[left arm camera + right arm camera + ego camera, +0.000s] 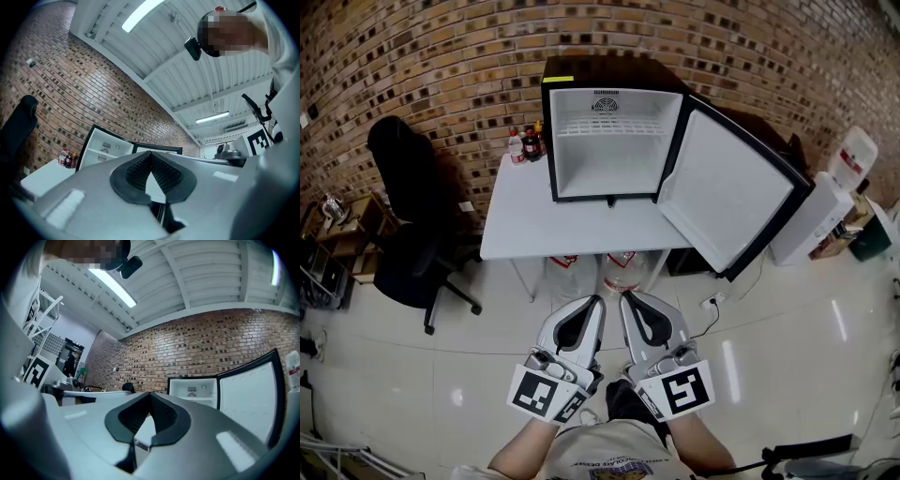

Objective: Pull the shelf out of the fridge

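Note:
A small black fridge stands on a white table against the brick wall, its door swung open to the right. Inside, a white wire shelf sits across the upper part of the white cavity. Both grippers hang low in front of the person, well short of the table. My left gripper is shut with nothing in it, and my right gripper beside it is shut and empty too. The fridge shows small in the left gripper view, and the fridge also appears in the right gripper view.
Several bottles stand on the table left of the fridge. A black office chair sits left of the table. Water jugs lie under the table. A water dispenser stands at the right, and shelving at the far left.

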Motion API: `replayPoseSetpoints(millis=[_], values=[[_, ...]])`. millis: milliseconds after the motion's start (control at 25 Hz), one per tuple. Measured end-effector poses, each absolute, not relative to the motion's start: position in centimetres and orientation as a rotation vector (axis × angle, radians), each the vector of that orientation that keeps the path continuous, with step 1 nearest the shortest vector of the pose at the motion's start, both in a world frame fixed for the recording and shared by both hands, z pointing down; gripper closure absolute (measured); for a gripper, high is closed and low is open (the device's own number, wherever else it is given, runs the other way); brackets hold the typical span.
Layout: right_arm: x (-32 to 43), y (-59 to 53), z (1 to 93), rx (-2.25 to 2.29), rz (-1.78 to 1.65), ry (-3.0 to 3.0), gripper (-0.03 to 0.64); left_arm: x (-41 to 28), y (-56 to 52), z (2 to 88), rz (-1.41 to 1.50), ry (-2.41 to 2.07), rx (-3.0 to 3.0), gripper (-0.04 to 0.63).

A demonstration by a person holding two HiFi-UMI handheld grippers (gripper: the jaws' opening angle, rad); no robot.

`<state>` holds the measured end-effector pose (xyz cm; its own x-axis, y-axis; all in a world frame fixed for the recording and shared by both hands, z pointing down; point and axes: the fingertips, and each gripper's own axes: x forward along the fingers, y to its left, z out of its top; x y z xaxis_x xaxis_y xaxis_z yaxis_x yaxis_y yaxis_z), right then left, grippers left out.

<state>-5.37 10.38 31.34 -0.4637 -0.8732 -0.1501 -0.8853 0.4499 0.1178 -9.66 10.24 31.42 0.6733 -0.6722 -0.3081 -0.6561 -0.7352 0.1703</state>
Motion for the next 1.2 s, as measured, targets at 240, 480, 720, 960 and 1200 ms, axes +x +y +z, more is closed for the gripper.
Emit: replayPoseSetpoints(millis=[240,480,720,960,1200], values=[[-4.8,7.3,31.4,-1.574,0.264,2.598,0.612,-9.0,7.3,31.7,-0.527,-1.131,2.839,0.592],[-3.2,2.6,31.4,-1.568,0.252,2.57,0.612,-7.5,3.0,32.0,-0.494,-1.132,2.849,0.592],[-1.5,-2.3,31.0,-1.556,0.249,2.569,0.613,-5.6,-2.0,31.7,-0.476,-1.129,2.852,0.592],[0.3,-6.9,31.1,-1.547,0.222,2.582,0.612,-3.6,-6.4,31.6,-0.457,-1.138,2.838,0.592],[1.6,-10.9,30.8,-1.508,0.208,2.596,0.613,-2.2,-10.3,31.8,-0.445,-1.164,2.816,0.592]])
